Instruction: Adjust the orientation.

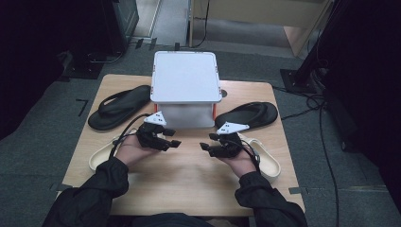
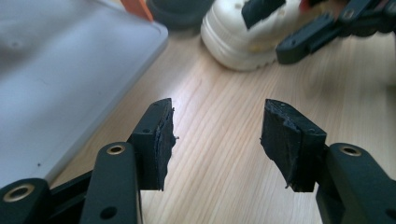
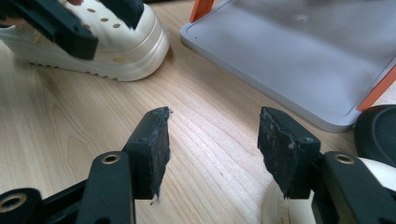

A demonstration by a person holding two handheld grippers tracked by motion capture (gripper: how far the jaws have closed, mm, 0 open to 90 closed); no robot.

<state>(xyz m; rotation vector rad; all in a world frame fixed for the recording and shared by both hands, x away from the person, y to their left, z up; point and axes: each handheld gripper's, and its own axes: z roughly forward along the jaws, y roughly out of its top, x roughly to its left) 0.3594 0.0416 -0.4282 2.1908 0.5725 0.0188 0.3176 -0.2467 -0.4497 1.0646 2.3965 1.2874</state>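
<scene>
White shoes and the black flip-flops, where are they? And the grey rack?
Left white clog (image 3: 116, 42): right gripper view, perforated toe.
Right white clog (image 1: 267, 161): high view, outer rim.
Left black flip-flop (image 1: 118, 108): high view, footbed.
Right black flip-flop (image 1: 248, 115): high view, footbed.
Grey rack (image 1: 185, 76): high view, top shelf.

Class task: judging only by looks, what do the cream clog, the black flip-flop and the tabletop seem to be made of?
Cream clog: probably moulded foam or rubber, matte, with punched holes and a ribbed sole edge.
Black flip-flop: likely rubber or foam, dull black, thin strap.
Tabletop: wood or wood-look laminate, pale with visible grain lines, smooth.
</scene>
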